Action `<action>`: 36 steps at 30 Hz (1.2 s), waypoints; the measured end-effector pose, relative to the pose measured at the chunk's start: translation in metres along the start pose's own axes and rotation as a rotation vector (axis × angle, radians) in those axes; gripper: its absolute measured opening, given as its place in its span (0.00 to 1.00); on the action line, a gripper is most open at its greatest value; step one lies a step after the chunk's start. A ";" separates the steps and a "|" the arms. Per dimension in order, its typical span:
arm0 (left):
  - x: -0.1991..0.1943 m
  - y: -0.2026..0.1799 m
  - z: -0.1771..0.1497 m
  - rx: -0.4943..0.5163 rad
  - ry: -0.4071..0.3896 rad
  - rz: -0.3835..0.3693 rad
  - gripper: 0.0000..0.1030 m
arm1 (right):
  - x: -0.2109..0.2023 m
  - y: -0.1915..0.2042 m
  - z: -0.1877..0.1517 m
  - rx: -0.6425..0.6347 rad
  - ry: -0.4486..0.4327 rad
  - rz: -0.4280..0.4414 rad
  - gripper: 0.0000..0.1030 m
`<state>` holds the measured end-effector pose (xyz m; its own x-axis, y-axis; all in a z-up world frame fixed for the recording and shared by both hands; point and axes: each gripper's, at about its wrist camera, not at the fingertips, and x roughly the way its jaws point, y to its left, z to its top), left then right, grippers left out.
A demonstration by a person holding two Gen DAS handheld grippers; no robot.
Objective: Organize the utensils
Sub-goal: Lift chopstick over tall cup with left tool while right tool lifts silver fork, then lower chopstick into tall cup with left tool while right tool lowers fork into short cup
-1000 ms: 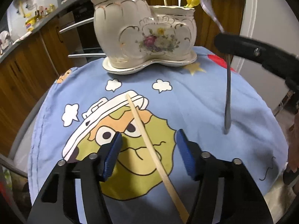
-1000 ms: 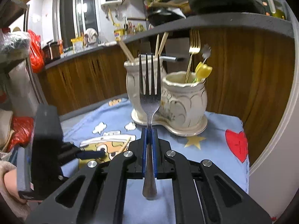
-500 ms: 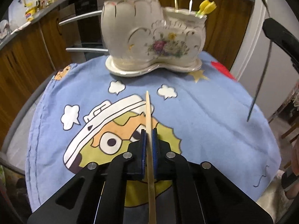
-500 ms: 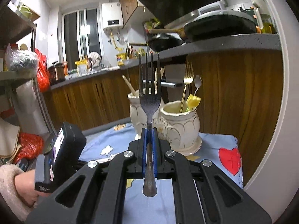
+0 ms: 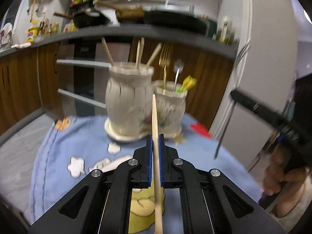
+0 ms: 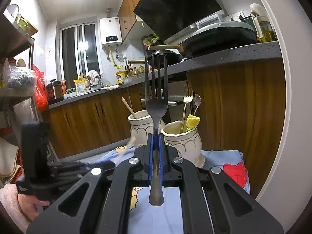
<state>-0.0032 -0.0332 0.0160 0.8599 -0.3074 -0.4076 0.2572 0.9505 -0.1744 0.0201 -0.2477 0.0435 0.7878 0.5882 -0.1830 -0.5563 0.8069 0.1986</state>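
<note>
1. Two grippers show, each clamped on one utensil, with the ceramic holder ahead of both.
2. In the left wrist view, the left gripper (image 5: pixel 155 142) sits at lower centre, its blue pads pressed tight on a wooden chopstick (image 5: pixel 156 128). The stick runs up the middle of the frame; its tip overlaps the gap between the holder's two cups, and its other end leaves the bottom edge.
3. The ceramic holder (image 5: pixel 126 101) stands at frame centre on the blue cartoon cloth (image 5: pixel 58 152), beyond the left gripper's tips. Its taller left cup has wooden sticks; the shorter right cup has a gold fork (image 5: pixel 164 64), a flower-topped spoon and a yellow piece.
4. In the right wrist view, the right gripper (image 6: pixel 156 143) is at lower centre, closed narrow on the neck of a dark metal fork (image 6: pixel 156 105). The fork stands upright, tines up above the holder's rims, its handle end hanging below the pads.
5. The holder in that view lies directly behind the fork, one cup on either side of it.
6. At the right edge of the left wrist view, the same fork hangs from the right gripper, well apart from the holder.
</note>
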 end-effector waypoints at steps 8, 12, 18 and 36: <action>-0.027 0.016 0.022 -0.025 -0.192 -0.087 0.06 | 0.007 0.004 0.003 0.000 -0.009 0.006 0.05; -0.034 0.026 0.046 -0.022 -0.295 -0.094 0.06 | 0.016 0.003 0.021 -0.001 -0.025 -0.010 0.05; -0.013 0.039 0.085 -0.029 -0.375 -0.094 0.06 | 0.030 -0.006 0.053 -0.001 -0.081 -0.023 0.05; 0.062 0.052 0.152 -0.040 -0.506 0.017 0.06 | 0.083 -0.029 0.075 0.026 -0.117 -0.042 0.05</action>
<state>0.1306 0.0043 0.1176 0.9723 -0.2221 0.0733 0.2327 0.9497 -0.2097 0.1217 -0.2265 0.0949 0.8365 0.5423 -0.0780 -0.5165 0.8281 0.2180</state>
